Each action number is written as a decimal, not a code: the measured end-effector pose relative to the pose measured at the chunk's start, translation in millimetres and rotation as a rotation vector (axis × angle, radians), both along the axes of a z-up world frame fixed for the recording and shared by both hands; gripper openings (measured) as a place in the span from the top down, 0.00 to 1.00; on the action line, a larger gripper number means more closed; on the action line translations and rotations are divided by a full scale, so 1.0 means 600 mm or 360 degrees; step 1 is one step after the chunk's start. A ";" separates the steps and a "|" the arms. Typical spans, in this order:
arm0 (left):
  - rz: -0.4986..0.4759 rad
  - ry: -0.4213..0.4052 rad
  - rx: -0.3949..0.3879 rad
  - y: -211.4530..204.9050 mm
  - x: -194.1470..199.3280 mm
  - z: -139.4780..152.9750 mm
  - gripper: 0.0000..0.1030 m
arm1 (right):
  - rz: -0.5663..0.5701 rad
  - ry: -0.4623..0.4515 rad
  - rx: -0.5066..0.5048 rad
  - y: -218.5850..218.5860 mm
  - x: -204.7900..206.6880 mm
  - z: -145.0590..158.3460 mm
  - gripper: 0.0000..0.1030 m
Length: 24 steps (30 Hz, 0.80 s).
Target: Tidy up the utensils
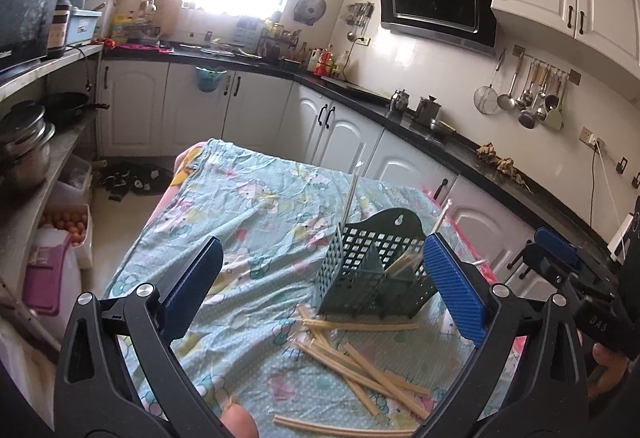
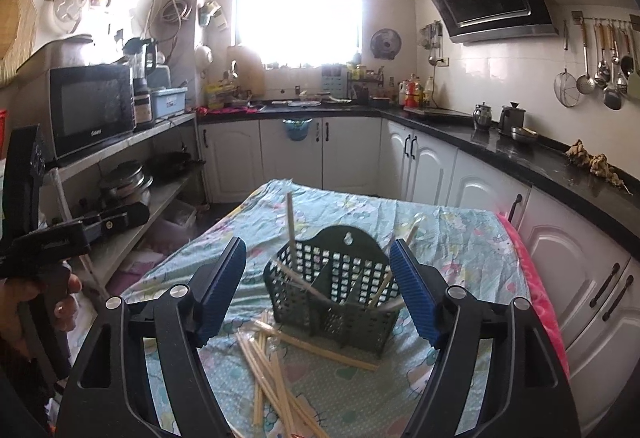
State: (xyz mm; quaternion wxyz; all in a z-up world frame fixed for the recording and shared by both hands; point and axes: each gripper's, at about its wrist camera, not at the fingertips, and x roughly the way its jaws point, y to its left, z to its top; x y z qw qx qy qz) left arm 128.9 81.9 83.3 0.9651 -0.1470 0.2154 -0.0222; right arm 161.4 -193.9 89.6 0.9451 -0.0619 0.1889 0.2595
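Note:
A dark green perforated utensil basket [image 1: 372,274] stands on a table with a light blue cartoon cloth [image 1: 248,213]. It holds a few chopsticks, some upright. Several loose bamboo chopsticks [image 1: 360,362] lie on the cloth in front of it. My left gripper [image 1: 324,298] is open and empty, above the table, with the basket by its right finger. My right gripper [image 2: 320,290] is open and empty, and its view frames the basket [image 2: 336,294] between its fingers, with the loose chopsticks [image 2: 276,370] below. The right gripper's body also shows at the left wrist view's right edge [image 1: 560,262].
Kitchen cabinets and a black counter [image 2: 520,153] run behind and to the right of the table. A shelf with a microwave [image 2: 92,105] and pots stands on the left. The left gripper's body [image 2: 60,238] shows at the right wrist view's left edge.

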 end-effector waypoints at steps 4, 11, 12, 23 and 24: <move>0.0009 0.0027 -0.0006 0.002 -0.011 -0.013 0.10 | 0.0027 0.0035 -0.0019 0.012 -0.006 -0.016 0.30; 0.0042 0.0083 0.0009 0.010 -0.027 -0.039 0.10 | 0.0082 0.0085 -0.0086 0.034 -0.015 -0.044 0.30; 0.0046 0.0090 0.0012 0.011 -0.029 -0.042 0.10 | 0.0087 0.0092 -0.0094 0.036 -0.016 -0.047 0.30; 0.0068 0.0200 0.0058 0.017 -0.040 -0.085 0.10 | 0.0138 0.0150 -0.0157 0.052 -0.022 -0.085 0.30; 0.0071 0.0213 0.0058 0.018 -0.041 -0.090 0.10 | 0.0142 0.0155 -0.0167 0.054 -0.022 -0.089 0.30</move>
